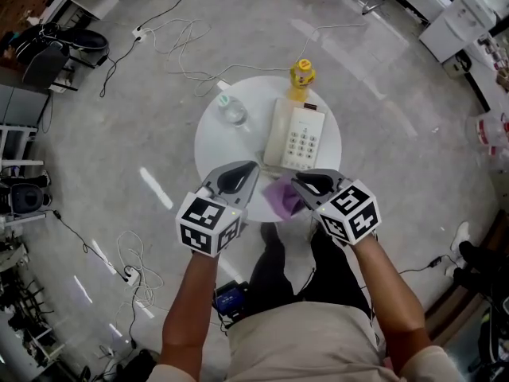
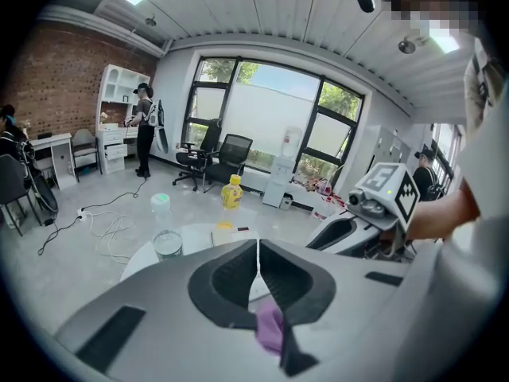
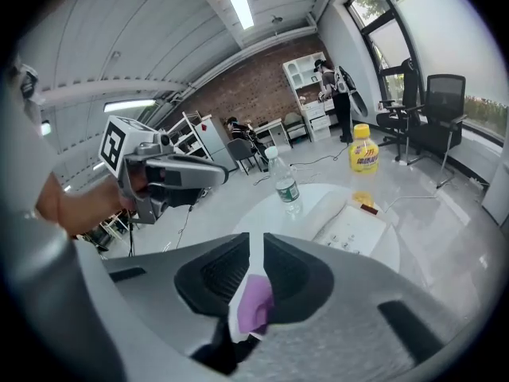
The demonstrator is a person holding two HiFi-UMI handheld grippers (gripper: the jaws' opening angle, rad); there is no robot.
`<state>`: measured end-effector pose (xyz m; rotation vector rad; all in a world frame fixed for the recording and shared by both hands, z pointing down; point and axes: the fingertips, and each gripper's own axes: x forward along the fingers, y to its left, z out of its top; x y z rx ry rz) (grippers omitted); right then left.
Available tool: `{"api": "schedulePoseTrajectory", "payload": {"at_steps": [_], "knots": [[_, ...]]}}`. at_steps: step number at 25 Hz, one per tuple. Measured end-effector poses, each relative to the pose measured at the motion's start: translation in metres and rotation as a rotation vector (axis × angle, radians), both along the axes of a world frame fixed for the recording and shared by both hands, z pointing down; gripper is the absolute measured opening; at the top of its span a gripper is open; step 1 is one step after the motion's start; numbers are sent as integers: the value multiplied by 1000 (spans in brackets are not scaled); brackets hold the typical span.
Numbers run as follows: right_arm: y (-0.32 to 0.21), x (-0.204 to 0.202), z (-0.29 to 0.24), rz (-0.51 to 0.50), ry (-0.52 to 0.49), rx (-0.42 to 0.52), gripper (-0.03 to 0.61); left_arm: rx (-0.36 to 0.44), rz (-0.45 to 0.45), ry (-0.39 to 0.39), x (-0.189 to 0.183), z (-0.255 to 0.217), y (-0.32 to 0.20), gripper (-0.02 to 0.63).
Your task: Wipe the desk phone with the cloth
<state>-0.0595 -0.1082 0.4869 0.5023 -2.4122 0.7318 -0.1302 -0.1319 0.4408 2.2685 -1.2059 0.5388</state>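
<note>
The white desk phone (image 1: 296,138) (image 3: 350,225) lies on a round white table (image 1: 219,146), handset on its left side. A purple cloth (image 1: 282,197) (image 2: 270,325) (image 3: 256,305) sits at the table's near edge, just in front of the phone. I cannot tell whether it rests flat or touches a jaw. My left gripper (image 1: 253,165) (image 2: 257,249) hovers left of the cloth, its jaws shut tip to tip with nothing between them. My right gripper (image 1: 296,180) (image 3: 256,249) is right over the cloth, jaws a narrow slit apart, and the table shows through the gap.
A yellow bottle (image 1: 301,76) (image 3: 364,153) stands at the table's far edge behind the phone. A clear water bottle (image 1: 231,110) (image 2: 165,233) stands to the phone's left. Cables (image 1: 171,42) trail over the grey floor. Office chairs (image 2: 227,153) and people stand further off.
</note>
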Motion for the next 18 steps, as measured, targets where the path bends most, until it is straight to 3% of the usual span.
{"api": "schedulePoseTrajectory", "payload": {"at_steps": [18], "knots": [[38,-20,132,-149,142,-118,223,-132,-19,-74,9,123,-19,12]]}}
